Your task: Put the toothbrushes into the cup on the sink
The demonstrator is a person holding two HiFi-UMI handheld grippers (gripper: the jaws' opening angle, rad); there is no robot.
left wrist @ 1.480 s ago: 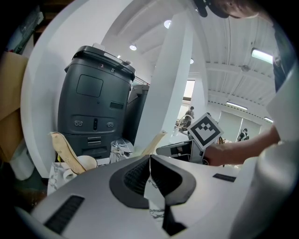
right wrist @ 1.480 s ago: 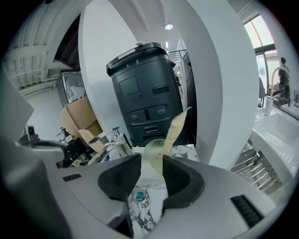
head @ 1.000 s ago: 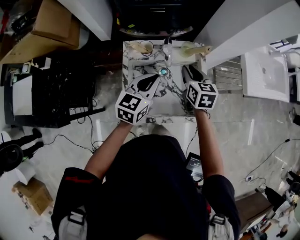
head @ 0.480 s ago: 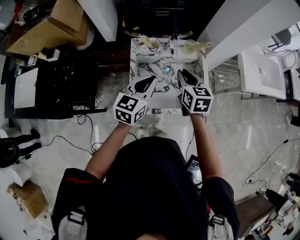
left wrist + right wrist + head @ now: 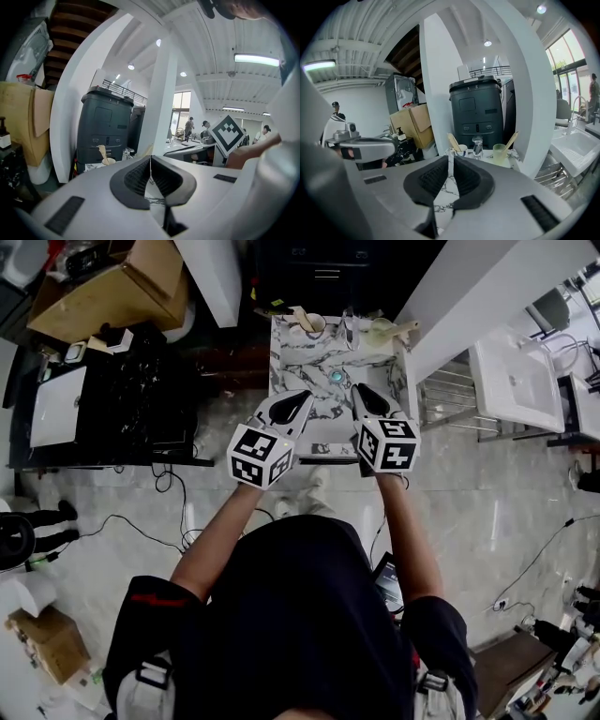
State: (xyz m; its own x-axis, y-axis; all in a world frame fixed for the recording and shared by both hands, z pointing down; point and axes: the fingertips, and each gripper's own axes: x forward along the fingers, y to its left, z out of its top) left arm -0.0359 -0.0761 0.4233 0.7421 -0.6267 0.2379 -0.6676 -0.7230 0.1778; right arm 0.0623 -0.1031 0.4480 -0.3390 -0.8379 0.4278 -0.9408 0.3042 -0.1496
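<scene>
— How are the jaws seen?
— The left gripper point(image 5: 302, 397) and the right gripper point(image 5: 360, 392) are both seen closed together, nothing clamped, held over the near part of the marble sink point(image 5: 307, 362)
— And the toothbrushes?
— One wooden toothbrush point(image 5: 300, 317) is stood in the white cup point(image 5: 313, 324), a second toothbrush point(image 5: 406, 330) in the green cup point(image 5: 379, 334), with the faucet point(image 5: 351, 327) set between them at the far rim

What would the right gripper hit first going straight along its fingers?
Probably the white cup holding a toothbrush, left of the faucet at the back of the sink; depth is unclear, so its top might come first.
</scene>
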